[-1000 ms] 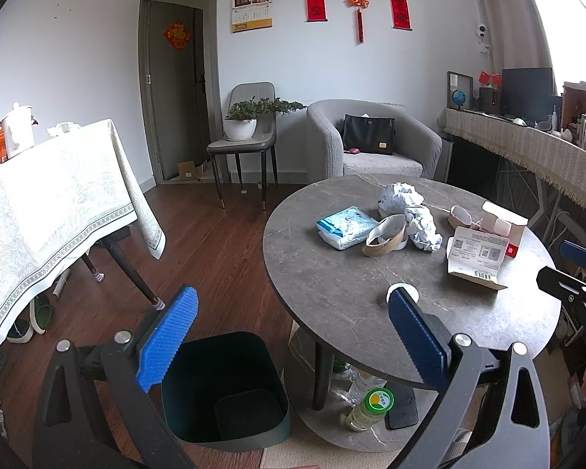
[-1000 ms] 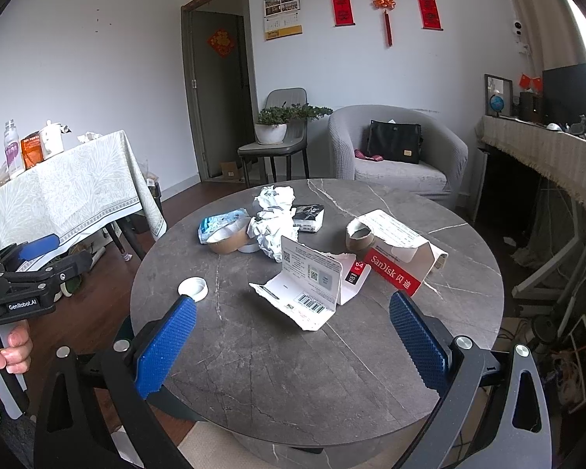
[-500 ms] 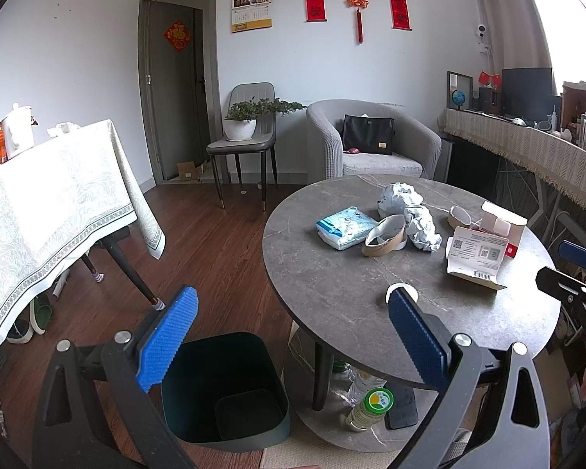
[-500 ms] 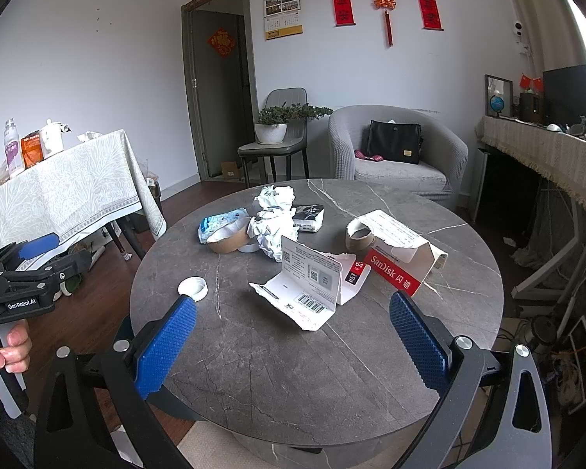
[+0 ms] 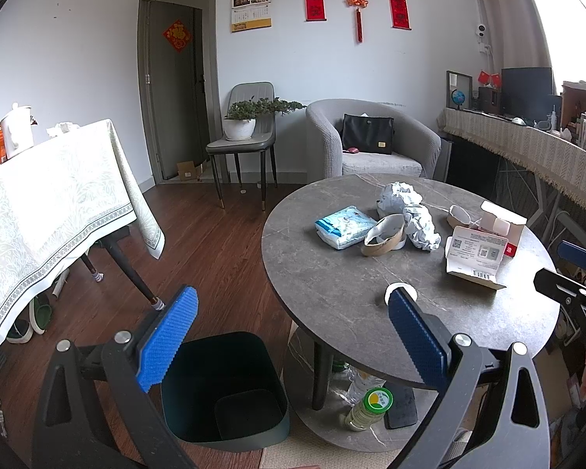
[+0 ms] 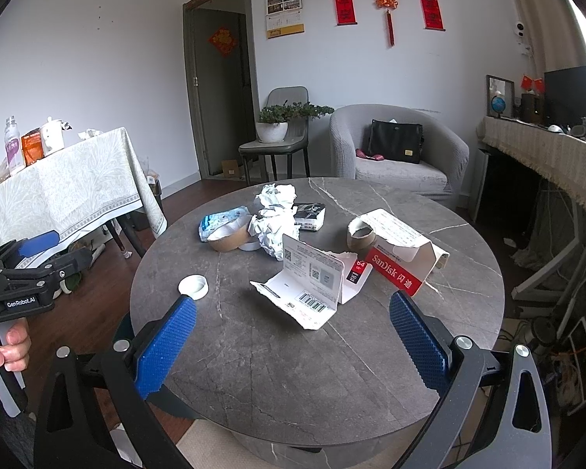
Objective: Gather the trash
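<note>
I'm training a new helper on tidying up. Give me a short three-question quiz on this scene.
1. True or false: the bin stands on the round table.
2. Which lies nearest the right hand-held gripper? A) white cap B) opened card package C) tissue pack
3. Fill in: both the right and the left hand-held gripper are ____.

Key: 1 false; 2 B; 3 open.

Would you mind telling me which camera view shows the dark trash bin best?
The left wrist view: the trash bin stands on the floor beside the round table, its open mouth and inside in plain sight. The right wrist view shows only a dark sliver at the table's near-left edge, probably its rim.
</note>
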Motion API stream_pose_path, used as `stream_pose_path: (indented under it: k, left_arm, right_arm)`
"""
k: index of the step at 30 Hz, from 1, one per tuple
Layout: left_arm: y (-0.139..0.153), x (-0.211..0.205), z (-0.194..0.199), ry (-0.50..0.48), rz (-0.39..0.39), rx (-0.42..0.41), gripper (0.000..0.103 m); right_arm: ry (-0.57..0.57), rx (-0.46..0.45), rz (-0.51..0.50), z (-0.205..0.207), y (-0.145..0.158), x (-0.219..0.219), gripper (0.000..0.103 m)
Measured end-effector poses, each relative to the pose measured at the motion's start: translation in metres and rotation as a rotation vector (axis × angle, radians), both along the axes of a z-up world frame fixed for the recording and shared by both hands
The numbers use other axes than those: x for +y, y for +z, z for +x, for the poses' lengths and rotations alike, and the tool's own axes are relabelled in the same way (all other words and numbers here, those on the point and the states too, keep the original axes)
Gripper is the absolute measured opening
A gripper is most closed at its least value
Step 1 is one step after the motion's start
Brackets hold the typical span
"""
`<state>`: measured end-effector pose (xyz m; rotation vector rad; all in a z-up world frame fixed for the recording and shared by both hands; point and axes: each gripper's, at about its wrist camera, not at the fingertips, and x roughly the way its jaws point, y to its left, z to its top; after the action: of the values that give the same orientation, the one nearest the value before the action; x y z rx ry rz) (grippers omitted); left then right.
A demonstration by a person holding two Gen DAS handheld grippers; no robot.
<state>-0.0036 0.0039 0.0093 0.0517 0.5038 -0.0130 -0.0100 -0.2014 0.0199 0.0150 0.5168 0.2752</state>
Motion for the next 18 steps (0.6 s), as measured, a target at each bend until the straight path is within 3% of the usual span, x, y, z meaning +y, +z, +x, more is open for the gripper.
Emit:
stream_pose_path:
  k: [18]
  left_arm:
    - [0.0005,0.0004,-0.0004,0.000,-0.001,0.000,0.100]
  right_arm:
    - [0.003,0.000,-0.003,-0.0008,0.0002,0.0001,0.100]
